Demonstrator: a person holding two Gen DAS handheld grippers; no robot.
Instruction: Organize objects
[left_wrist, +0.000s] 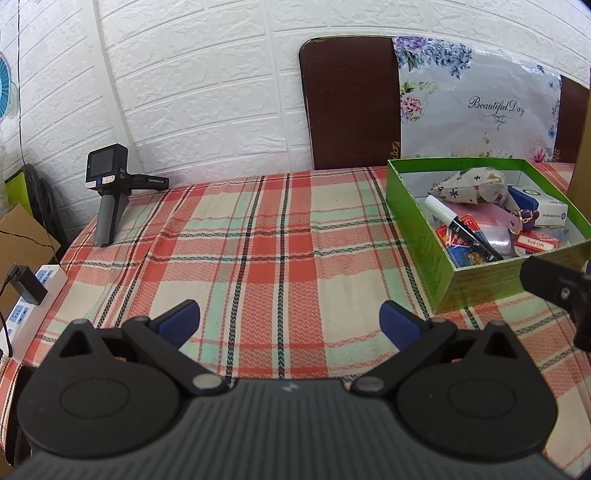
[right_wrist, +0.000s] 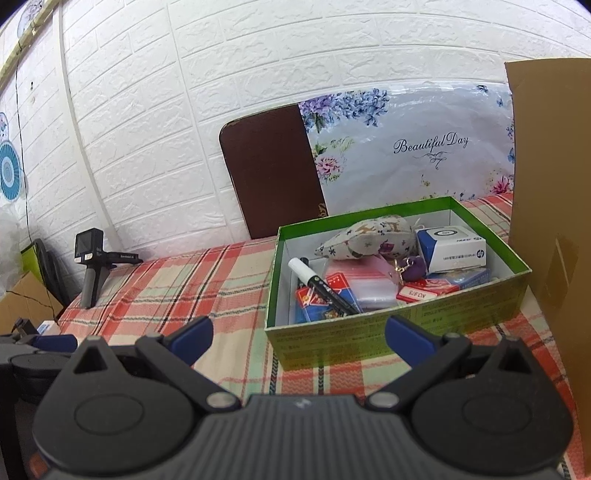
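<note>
Far left, a black handheld camera (left_wrist: 107, 192) stands upright on the woven plaid tablecloth (left_wrist: 258, 251). Left gripper (left_wrist: 290, 321), near centre, spread wide and empty above bare cloth. Right gripper (right_wrist: 299, 338), likewise released, sits just before the glossy green cardboard box (right_wrist: 388, 339). Inside: fabric pouch (right_wrist: 364, 238), white-capped marker (right_wrist: 321, 291), card packs, partly overlapped. Brown cardboard (right_wrist: 550, 184) is cut off at right.
</note>
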